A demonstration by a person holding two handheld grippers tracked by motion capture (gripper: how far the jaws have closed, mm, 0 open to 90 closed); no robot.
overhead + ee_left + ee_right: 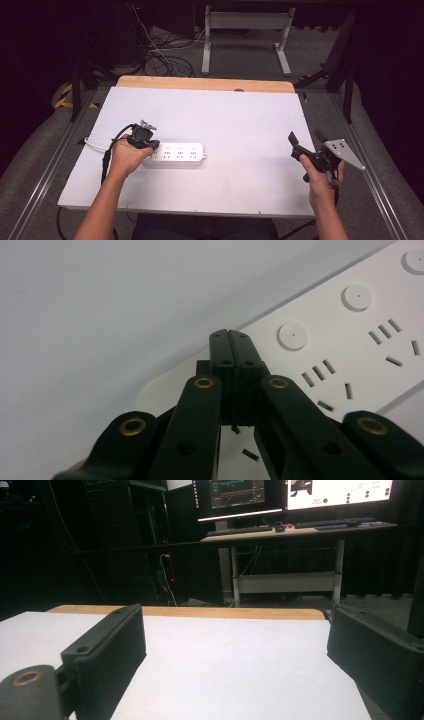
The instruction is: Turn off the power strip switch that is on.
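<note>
Power strip: the white power strip (175, 154) lies flat on the white table (240, 115), lengthwise across it, its cord (94, 145) trailing off its left end.
Left gripper: the left gripper (232, 347) has its jaws clenched together with nothing between them; the tips rest on or just above the strip's left end, beside the nearest round button (292, 335).
Left hand: the left hand (127, 156) wraps the handle, wrist bent, gripper tilted down onto the strip.
Right gripper: the right gripper (306, 137) is released, jaws wide apart, held well to the right of the strip and just above the table.
Risk, slip: pressing off-centre likely slides the closed tips off the button onto the sockets (320, 375).
Risk, shift: nothing steadies the strip, so a slanted push could skid it sideways or lift its far end.
Risk, cord: dragging the strip could tug the cord.
</note>
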